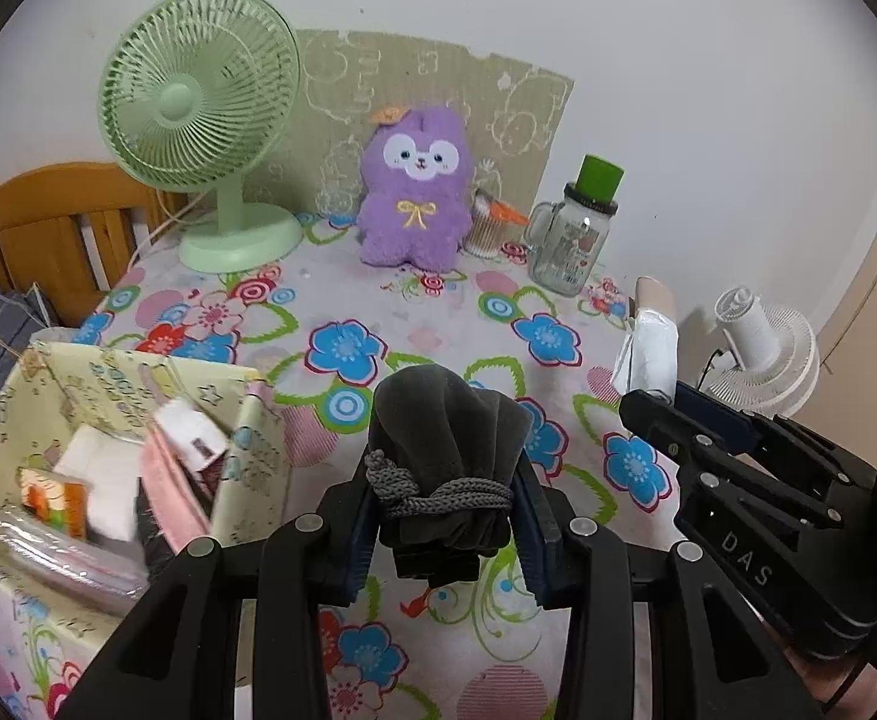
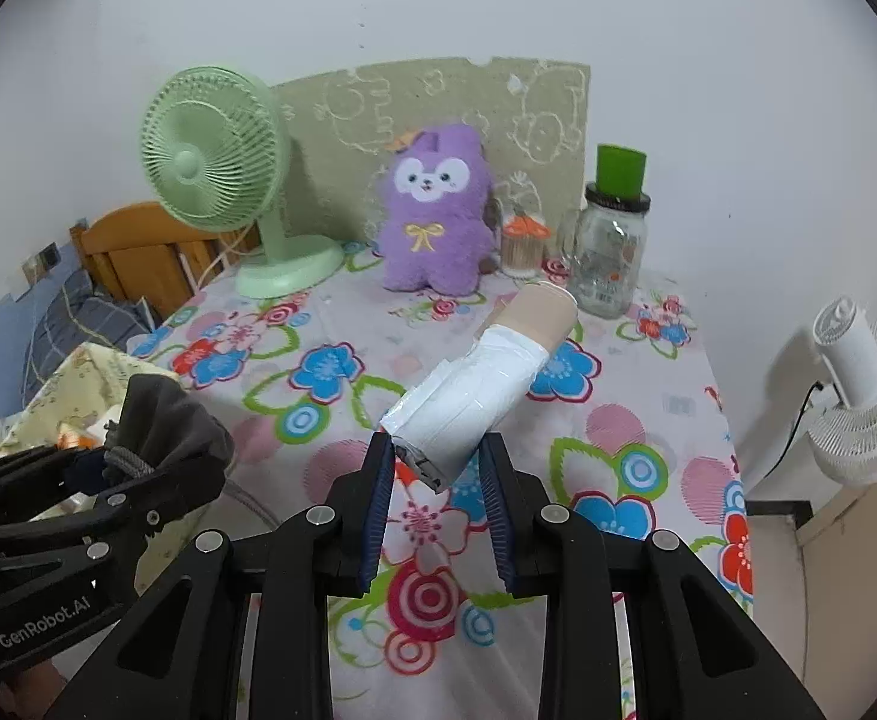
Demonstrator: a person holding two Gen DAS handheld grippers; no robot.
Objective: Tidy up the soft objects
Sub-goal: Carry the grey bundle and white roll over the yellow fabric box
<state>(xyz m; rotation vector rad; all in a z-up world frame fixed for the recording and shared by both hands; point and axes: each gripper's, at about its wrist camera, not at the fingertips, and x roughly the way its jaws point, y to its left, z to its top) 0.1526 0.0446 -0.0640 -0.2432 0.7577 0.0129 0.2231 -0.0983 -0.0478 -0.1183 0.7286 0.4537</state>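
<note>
My left gripper (image 1: 443, 501) is shut on a dark grey drawstring pouch (image 1: 447, 444), held above the flowered tablecloth; the same pouch (image 2: 162, 420) shows at the left of the right wrist view. My right gripper (image 2: 435, 459) is shut on the end of a white-wrapped roll with a beige tip (image 2: 486, 378), which sticks up and away from the jaws; this roll (image 1: 648, 336) also appears at the right in the left wrist view. A purple plush toy (image 1: 415, 192) sits upright at the back of the table. A yellow patterned fabric box (image 1: 108, 456) with soft items stands at the left.
A green desk fan (image 1: 198, 120) stands back left. A glass jar with a green lid (image 1: 570, 234) and a cotton-swab holder (image 1: 489, 228) stand back right. A white fan (image 1: 756, 348) sits beyond the table's right edge. A wooden bed frame (image 1: 48, 222) lies left.
</note>
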